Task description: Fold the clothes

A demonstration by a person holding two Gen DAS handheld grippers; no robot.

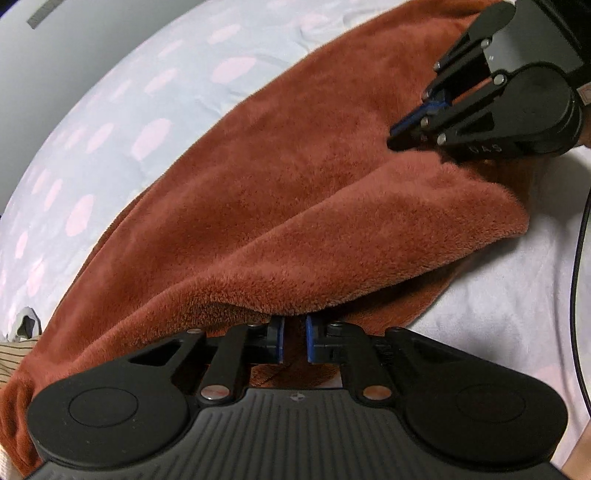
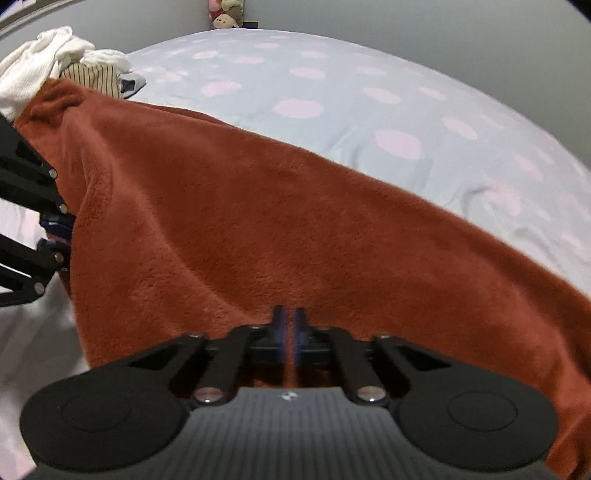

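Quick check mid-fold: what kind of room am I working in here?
Most likely a bedroom. The rust-coloured fleece garment lies on a bed sheet printed with pink spots, more clothes are piled at its edge, and soft toys sit by the far wall.

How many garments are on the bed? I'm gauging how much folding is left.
4 visible: rust fleece held by both grippers, plus a far pile of white cloth, striped piece and grey-white item. Others may be hidden beneath.
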